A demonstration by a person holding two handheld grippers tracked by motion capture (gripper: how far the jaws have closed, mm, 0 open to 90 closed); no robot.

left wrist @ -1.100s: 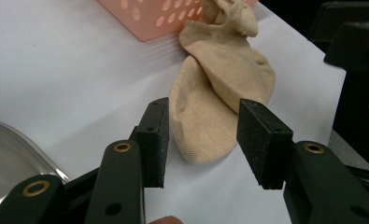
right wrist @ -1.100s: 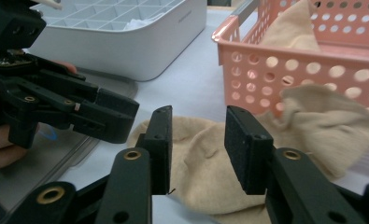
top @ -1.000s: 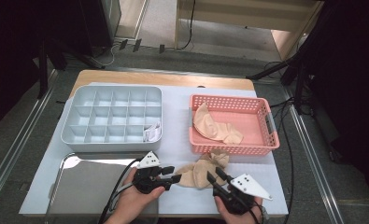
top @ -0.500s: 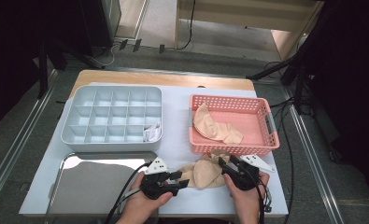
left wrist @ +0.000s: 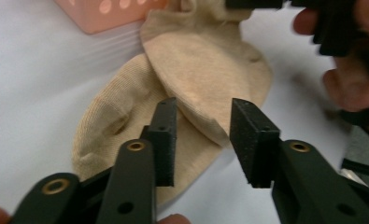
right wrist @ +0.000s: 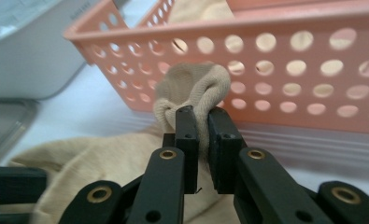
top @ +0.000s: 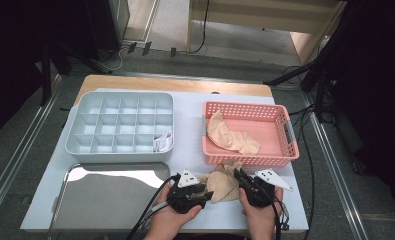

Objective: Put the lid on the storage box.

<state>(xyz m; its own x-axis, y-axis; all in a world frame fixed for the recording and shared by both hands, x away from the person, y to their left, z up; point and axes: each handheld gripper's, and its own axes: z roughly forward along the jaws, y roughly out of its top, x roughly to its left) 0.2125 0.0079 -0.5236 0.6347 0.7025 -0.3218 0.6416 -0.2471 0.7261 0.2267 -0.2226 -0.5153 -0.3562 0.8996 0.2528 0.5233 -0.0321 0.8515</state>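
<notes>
A beige sock (top: 224,182) lies crumpled on the white mat just in front of the pink basket (top: 285,131). My right gripper (top: 237,175) is shut on a bunched fold at the sock's end (right wrist: 196,84); its jaws (right wrist: 202,126) have just been closing and now pinch the fabric. My left gripper (top: 207,192) comes at the sock from the left. Its jaws (left wrist: 203,140) have just been closing but still stand apart, with a folded edge of the sock (left wrist: 205,65) lying between and under them, not pressed.
A second beige sock (top: 225,135) lies in the pink basket. A grey compartment tray (top: 80,131) sits at the back left with a white item (top: 162,142) in its near right cell. A shiny metal tray (top: 110,200) lies at the front left.
The right gripper moved up toward the basket and shut on the sock's end. The left gripper slid right up to the sock, and its jaws narrowed.
</notes>
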